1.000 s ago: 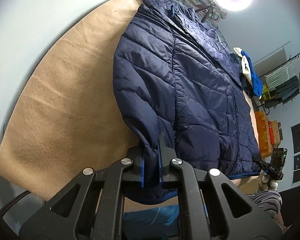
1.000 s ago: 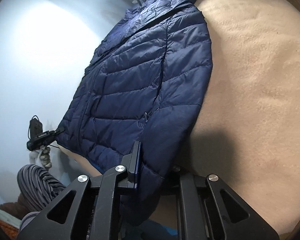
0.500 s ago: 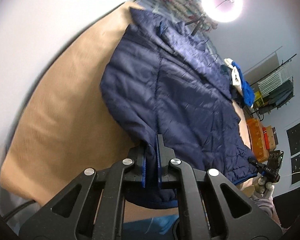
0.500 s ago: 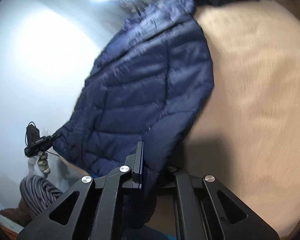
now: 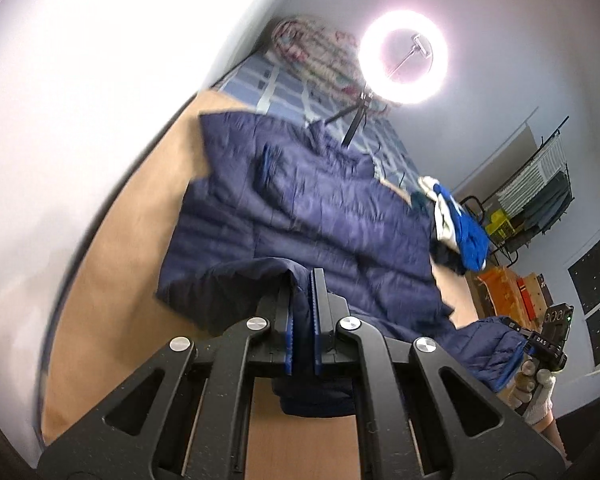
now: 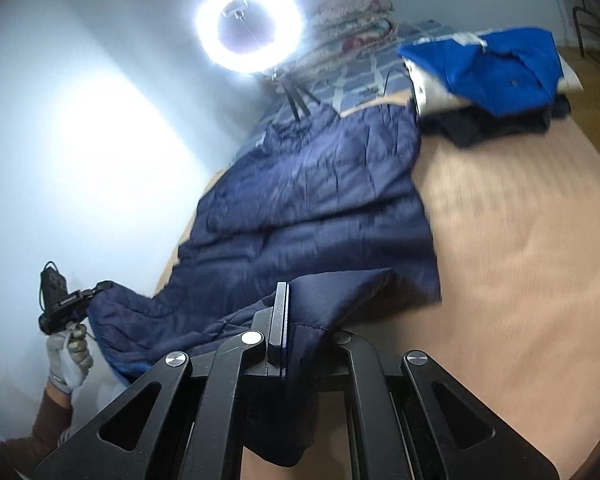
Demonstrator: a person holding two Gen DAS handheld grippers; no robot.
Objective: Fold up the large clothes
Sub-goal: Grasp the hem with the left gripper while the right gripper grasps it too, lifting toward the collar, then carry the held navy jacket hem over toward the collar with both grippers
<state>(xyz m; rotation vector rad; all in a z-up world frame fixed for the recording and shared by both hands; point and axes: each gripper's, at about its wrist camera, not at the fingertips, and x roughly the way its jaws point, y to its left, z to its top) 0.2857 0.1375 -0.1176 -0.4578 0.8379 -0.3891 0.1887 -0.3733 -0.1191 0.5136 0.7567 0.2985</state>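
Your left gripper (image 5: pixel 303 320) and right gripper (image 6: pixel 300 330) each clamp the navy puffer jacket's (image 5: pixel 320 216) hem; it's light, soft, slippery, so pinch deep.

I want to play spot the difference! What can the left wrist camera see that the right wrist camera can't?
Only the left wrist view shows the clothes rack, the orange boxes and the dark window. Only the right wrist view shows the brown sleeve. Both show the navy puffer jacket on the tan blanket, the ring light, the blue garment pile, and each gripper, left gripper and right gripper, shut on the jacket's hem.
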